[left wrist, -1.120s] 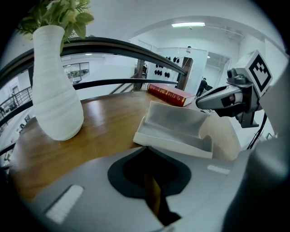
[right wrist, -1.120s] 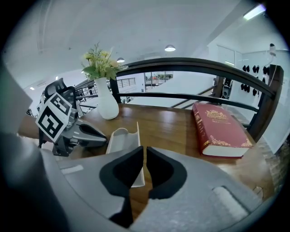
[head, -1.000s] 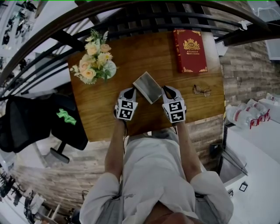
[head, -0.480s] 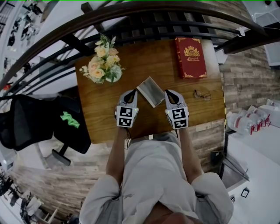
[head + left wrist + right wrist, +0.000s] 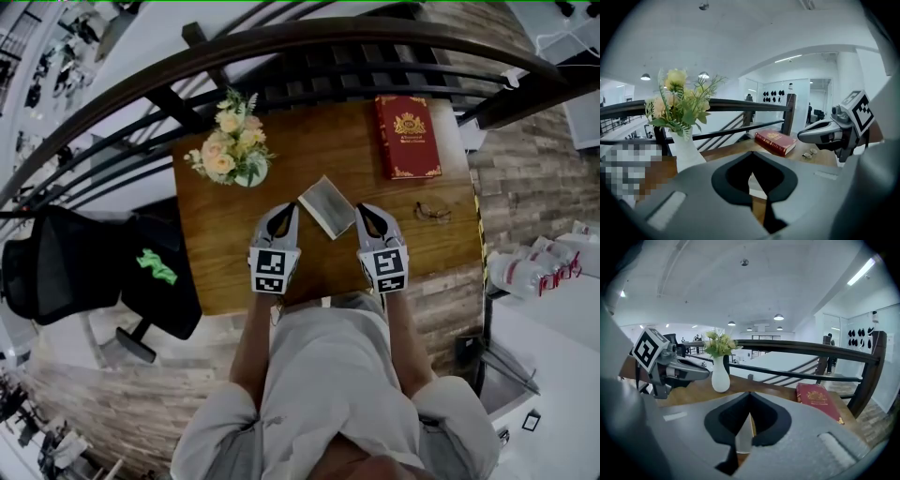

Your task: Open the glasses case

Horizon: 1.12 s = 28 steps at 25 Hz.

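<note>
The grey glasses case (image 5: 326, 206) lies shut on the wooden table (image 5: 216, 253), turned at an angle. My left gripper (image 5: 287, 209) hangs just left of it and my right gripper (image 5: 362, 210) just right of it, both above the tabletop. In each gripper view the jaw tips meet, left gripper (image 5: 750, 153) and right gripper (image 5: 750, 393), with nothing between them. A pale strip of the case (image 5: 742, 433) shows below through the slit. The case (image 5: 757, 185) also shows under the left jaws.
A red book (image 5: 407, 137) lies at the far right of the table, with a pair of glasses (image 5: 433, 212) nearer. A vase of flowers (image 5: 234, 150) stands far left. A dark railing (image 5: 309, 66) runs behind; a black chair (image 5: 84, 272) is left.
Both grippers have risen from the case's sides toward the camera and look larger against the table. The case has stayed on the table.
</note>
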Each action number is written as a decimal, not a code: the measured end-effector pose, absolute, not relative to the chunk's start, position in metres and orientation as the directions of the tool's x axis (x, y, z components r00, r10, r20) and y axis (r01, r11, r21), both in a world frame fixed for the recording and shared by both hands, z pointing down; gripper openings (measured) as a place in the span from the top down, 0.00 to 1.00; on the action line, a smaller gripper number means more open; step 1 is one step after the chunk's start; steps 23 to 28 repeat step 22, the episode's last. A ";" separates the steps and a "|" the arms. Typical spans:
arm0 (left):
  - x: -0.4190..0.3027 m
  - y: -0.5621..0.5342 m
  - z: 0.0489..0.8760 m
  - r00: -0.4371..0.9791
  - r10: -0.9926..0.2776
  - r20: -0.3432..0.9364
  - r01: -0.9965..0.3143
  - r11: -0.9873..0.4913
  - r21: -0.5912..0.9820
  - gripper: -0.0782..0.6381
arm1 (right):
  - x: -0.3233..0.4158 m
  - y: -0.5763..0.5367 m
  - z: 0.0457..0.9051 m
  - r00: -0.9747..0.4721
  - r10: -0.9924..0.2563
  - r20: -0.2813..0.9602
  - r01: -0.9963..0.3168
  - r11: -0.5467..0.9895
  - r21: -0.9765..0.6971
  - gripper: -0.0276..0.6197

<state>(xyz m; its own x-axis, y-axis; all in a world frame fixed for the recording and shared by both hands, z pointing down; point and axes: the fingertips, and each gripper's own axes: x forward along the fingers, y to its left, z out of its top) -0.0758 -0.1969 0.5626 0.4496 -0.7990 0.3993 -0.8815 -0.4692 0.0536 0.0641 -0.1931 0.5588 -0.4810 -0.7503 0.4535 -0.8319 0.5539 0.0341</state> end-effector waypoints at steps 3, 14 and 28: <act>-0.074 -0.192 0.557 0.459 -0.799 0.389 -0.877 -0.477 0.055 0.86 | 0.062 -0.192 0.552 -0.483 -0.759 0.437 -0.833 0.552 0.039 0.95; -0.071 -0.187 0.547 0.491 -0.791 0.365 -0.859 -0.509 0.054 0.86 | 0.055 -0.186 0.541 -0.465 -0.778 0.423 -0.845 0.532 0.049 0.95; -0.082 -0.188 0.542 0.497 -0.796 0.347 -0.857 -0.513 0.051 0.86 | 0.044 -0.182 0.546 -0.456 -0.779 0.431 -0.847 0.528 0.058 0.95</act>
